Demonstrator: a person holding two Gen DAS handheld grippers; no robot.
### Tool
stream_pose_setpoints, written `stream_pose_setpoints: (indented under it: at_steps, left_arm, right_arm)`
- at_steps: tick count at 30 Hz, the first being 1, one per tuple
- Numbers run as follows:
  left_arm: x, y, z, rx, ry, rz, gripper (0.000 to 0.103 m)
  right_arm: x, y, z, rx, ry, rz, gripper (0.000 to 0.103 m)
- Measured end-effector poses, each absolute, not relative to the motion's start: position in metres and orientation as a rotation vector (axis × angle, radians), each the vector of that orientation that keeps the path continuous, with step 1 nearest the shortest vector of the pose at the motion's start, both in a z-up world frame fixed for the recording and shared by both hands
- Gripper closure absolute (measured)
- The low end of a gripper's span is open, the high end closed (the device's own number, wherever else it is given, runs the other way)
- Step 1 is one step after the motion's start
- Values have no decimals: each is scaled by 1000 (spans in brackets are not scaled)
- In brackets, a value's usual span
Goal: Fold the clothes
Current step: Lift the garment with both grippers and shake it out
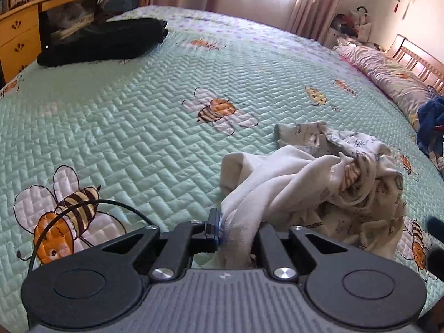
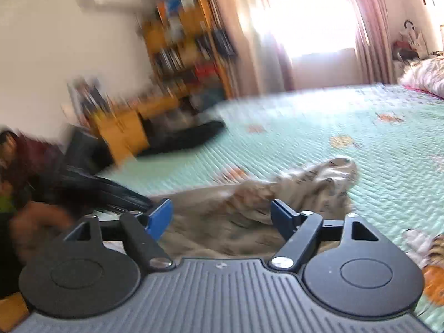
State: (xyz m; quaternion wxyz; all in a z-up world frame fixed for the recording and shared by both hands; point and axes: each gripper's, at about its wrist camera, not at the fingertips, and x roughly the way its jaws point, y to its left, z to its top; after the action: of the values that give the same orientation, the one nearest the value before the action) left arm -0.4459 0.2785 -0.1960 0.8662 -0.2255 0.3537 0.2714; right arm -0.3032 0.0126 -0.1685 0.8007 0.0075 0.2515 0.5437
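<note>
A crumpled cream garment with a small printed pattern (image 1: 327, 183) lies on the mint green bee-print quilt (image 1: 133, 116). My left gripper (image 1: 236, 230) is shut on a bunched fold of it near the lower middle of the left wrist view; cloth hides the right pad. In the blurred right wrist view the same garment (image 2: 313, 186) lies ahead on the quilt (image 2: 388, 166). My right gripper (image 2: 222, 216) stands open, its blue pads (image 2: 159, 216) wide apart above the cloth with nothing pressed between them.
A folded black garment (image 1: 102, 41) rests at the far left of the bed, next to a yellow wooden desk (image 1: 19, 36). Pillows (image 1: 388, 75) and a blue cloth (image 1: 430, 122) lie at the right. A person's hand (image 2: 30, 222) and dark sleeve show at the left.
</note>
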Motion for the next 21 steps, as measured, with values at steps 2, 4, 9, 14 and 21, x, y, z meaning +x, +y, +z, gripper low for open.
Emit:
stream_pose_setpoints:
  at_steps: [2,4,9,14,21]
  left_arm:
    - [-447,282,-195,-482,730,574,92]
    - [-448,285,-194,-488,729,583,88]
    - [-446,291,-198,-486,744,586,84]
    - [-442,292,-206,-485,759,593,84]
    - [-439,285,-190,-496,714,538,81]
  right_arm:
    - [-282,34,-183,34,632,1157,25]
    - [-260,49,-205,151,732,1163,28]
    - [-207,80,-255,390,905,987,61]
    - [-194,85,-269,504,945,984,91]
    - [-208,20,-143,676,596,1107,92]
